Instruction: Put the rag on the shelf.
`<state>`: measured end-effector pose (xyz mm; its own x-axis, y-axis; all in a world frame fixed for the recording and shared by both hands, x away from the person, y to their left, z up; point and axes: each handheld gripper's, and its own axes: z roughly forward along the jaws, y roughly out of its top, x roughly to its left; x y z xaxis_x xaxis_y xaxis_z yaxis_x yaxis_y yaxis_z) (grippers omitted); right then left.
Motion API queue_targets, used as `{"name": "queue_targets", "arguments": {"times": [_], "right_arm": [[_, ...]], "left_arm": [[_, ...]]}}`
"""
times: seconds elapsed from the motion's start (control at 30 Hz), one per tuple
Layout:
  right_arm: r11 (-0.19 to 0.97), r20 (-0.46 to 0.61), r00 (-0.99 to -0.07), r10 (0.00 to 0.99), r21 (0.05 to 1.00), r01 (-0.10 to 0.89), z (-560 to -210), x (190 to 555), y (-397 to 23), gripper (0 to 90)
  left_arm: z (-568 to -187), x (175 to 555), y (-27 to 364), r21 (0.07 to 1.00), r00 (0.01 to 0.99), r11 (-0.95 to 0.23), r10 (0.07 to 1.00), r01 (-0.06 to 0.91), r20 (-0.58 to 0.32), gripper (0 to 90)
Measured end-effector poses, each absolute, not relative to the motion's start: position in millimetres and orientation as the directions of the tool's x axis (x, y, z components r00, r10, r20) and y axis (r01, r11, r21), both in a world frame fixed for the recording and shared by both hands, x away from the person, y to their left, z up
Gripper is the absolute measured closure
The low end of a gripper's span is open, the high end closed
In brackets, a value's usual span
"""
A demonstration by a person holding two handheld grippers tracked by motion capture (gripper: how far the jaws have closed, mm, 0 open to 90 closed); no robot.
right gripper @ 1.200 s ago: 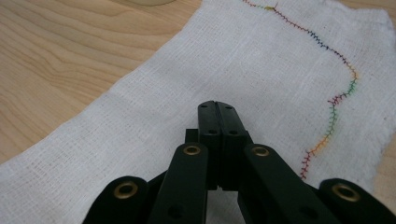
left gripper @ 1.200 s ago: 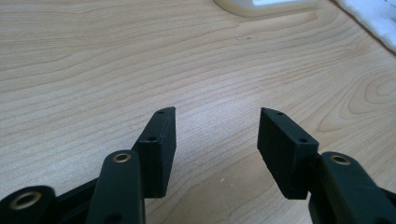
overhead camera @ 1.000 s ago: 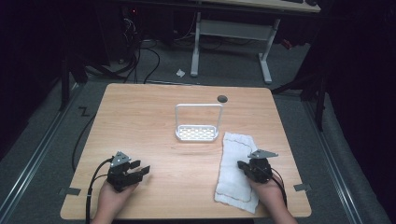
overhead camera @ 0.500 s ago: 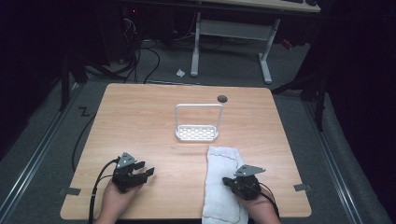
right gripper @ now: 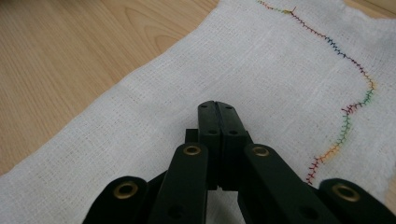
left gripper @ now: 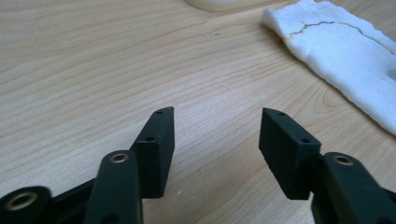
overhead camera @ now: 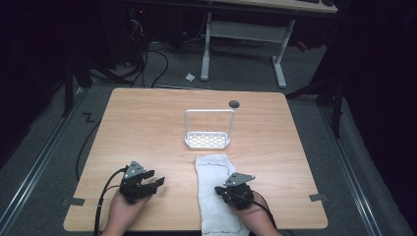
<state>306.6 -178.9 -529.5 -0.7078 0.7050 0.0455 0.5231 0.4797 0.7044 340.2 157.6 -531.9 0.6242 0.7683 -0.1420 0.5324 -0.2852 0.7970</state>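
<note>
A white towel [overhead camera: 210, 169] with coloured stitching lies lengthwise on the wooden table [overhead camera: 147, 128], from the middle to the front edge. My right gripper [overhead camera: 220, 191] rests on the towel's near part. Its jaws are shut tight against each other on top of the cloth [right gripper: 261, 70], with no fold seen between the tips [right gripper: 218, 106]. My left gripper [overhead camera: 156, 181] hovers low over bare wood to the left of the towel [left gripper: 345, 60]. Its jaws have just been opening and stand open [left gripper: 217, 116] with nothing between them.
A white wire rack [overhead camera: 209, 112] with a perforated base stands just beyond the towel's far end. A dark round cable hole [overhead camera: 234, 103] sits near the table's far edge. A desk frame and cables stand on the floor behind the table.
My right gripper has slid left along the front of the table, and the towel under it has shifted left with it. The left hand has stayed about where it was.
</note>
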Motion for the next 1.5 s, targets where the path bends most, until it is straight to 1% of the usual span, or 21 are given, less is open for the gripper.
{"name": "queue_targets", "arguments": {"times": [0.2, 0.27, 0.33, 0.43, 0.5, 0.53, 0.57, 0.63, 0.73, 0.87, 0.93, 1.0, 1.07, 1.13, 1.17, 1.23, 1.37, 1.4, 1.43, 1.47, 1.5], "right_arm": [[0.491, 0.042, -0.726, 0.686, 0.710, 0.505, -530, 316, -158, 90.0], [0.496, 0.042, -0.736, 0.676, 0.713, 0.496, -531, 319, -152, 90.0], [0.503, 0.040, -0.744, 0.667, 0.713, 0.489, -530, 320, -150, 90.0], [0.471, 0.041, -0.731, 0.681, 0.740, 0.480, -527, 319, -157, 90.0], [0.433, 0.032, -0.694, 0.720, 0.760, 0.484, -519, 325, -173, 88.6], [0.433, 0.032, -0.694, 0.720, 0.760, 0.484, -519, 325, -173, 88.6], [0.415, 0.042, -0.679, 0.733, 0.764, 0.495, -518, 330, -178, 88.6], [0.420, 0.028, -0.655, 0.755, 0.747, 0.516, -519, 341, -185, 89.9], [0.451, 0.040, -0.663, 0.747, 0.702, 0.551, -527, 352, -188, 90.0], [0.471, 0.049, -0.697, 0.715, 0.704, 0.532, -528, 329, -187, 89.3], [0.466, 0.058, -0.704, 0.708, 0.710, 0.527, -526, 321, -189, 85.4], [0.433, 0.040, -0.681, 0.731, 0.743, 0.510, -519, 324, -193, 81.4], [0.389, 0.054, -0.647, 0.761, 0.760, 0.521, -515, 338, -195, 76.2], [0.375, 0.072, -0.634, 0.770, 0.752, 0.542, -514, 352, -194, 73.3], [0.379, 0.073, -0.619, 0.782, 0.734, 0.564, -517, 365, -188, 67.9], [0.389, 0.066, -0.616, 0.785, 0.721, 0.573, -520, 371, -185, 65.7], [0.376, 0.072, -0.590, 0.804, 0.708, 0.598, -527, 383, -182, 61.9], [0.360, 0.103, -0.589, 0.802, 0.704, 0.612, -529, 385, -184, 62.0], [0.345, 0.121, -0.587, 0.801, 0.707, 0.617, -530, 386, -186, 63.5], [0.354, 0.120, -0.600, 0.791, 0.710, 0.609, -530, 386, -187, 68.4], [0.354, 0.120, -0.600, 0.791, 0.710, 0.609, -530, 386, -187, 68.4]], "left_arm": [[-531, 333, 134, 0.798, 0.676, -0.303, 0.717, 0.521, -0.168, 45.1], [-528, 328, 118, 0.804, 0.716, -0.315, 0.673, 0.505, -0.186, 43.6], [-524, 320, 94, 0.799, 0.770, -0.369, 0.615, 0.475, -0.174, 42.3], [-526, 309, 64, 0.785, 0.812, -0.422, 0.558, 0.453, -0.169, 52.1], [-533, 305, 49, 0.753, 0.835, -0.497, 0.535, 0.431, -0.125, 57.9], [-534, 302, 47, 0.760, 0.843, -0.519, 0.533, 0.392, -0.071, 57.9], [-533, 301, 46, 0.754, 0.847, -0.536, 0.529, 0.379, -0.050, 59.9], [-532, 301, 48, 0.742, 0.845, -0.542, 0.532, 0.395, -0.062, 62.3], [-530, 295, 52, 0.732, 0.852, -0.556, 0.519, 0.395, -0.065, 62.5], [-528, 285, 63, 0.717, 0.871, -0.578, 0.484, 0.390, -0.084, 62.4], [-526, 291, 71, 0.732, 0.862, -0.553, 0.499, 0.398, -0.091, 60.4], [-523, 306, 77, 0.755, 0.829, -0.506, 0.552, 0.417, -0.089, 58.8], [-520, 332, 84, 0.781, 0.774, -0.418, 0.620, 0.464, -0.128, 55.5], [-520, 352, 86, 0.789, 0.727, -0.369, 0.673, 0.491, -0.137, 51.2], [-522, 362, 85, 0.787, 0.698, -0.344, 0.700, 0.513, -0.149, 48.4], [-528, 381, 83, 0.770, 0.657, -0.297, 0.727, 0.565, -0.201, 48.1], [-535, 390, 77, 0.752, 0.643, -0.296, 0.736, 0.589, -0.214, 52.0], [-536, 389, 76, 0.752, 0.644, -0.293, 0.732, 0.590, -0.220, 53.3], [-536, 388, 75, 0.753, 0.645, -0.294, 0.733, 0.589, -0.218, 55.2], [-535, 388, 75, 0.744, 0.640, -0.285, 0.729, 0.604, -0.240, 57.9], [-535, 388, 75, 0.744, 0.640, -0.285, 0.729, 0.604, -0.240, 60.3]]}}
